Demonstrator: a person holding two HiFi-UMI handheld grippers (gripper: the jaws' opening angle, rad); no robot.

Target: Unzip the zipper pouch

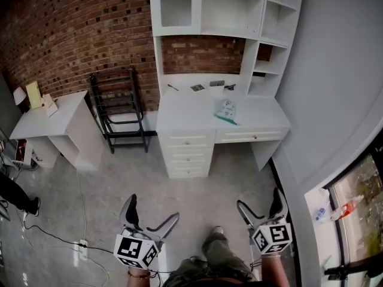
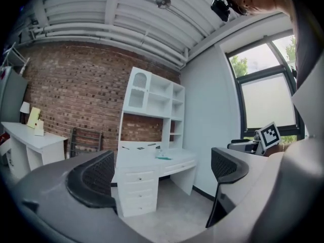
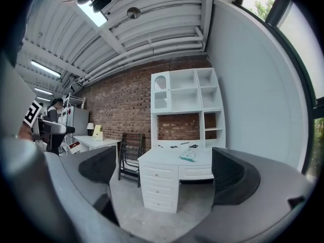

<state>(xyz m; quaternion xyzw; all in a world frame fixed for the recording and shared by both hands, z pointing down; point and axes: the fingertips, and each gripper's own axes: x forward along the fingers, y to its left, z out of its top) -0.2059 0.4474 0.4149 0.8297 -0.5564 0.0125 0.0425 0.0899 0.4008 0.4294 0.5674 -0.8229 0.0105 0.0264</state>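
Head view: zipper pouch (image 1: 226,109) lies flat on white desk (image 1: 179,113), well ahead of both grippers. Left gripper (image 1: 154,210) jaws wide apart, empty. Right gripper (image 1: 258,200) likewise.

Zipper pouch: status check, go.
Left gripper, right gripper: jaws open, empty. Zipper pouch lying on white desk, untouched, well ahead. No obstruction seen between.

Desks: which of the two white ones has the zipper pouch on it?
The drawer desk under the hutch, bearing the pouch; the smaller left desk lacks one.
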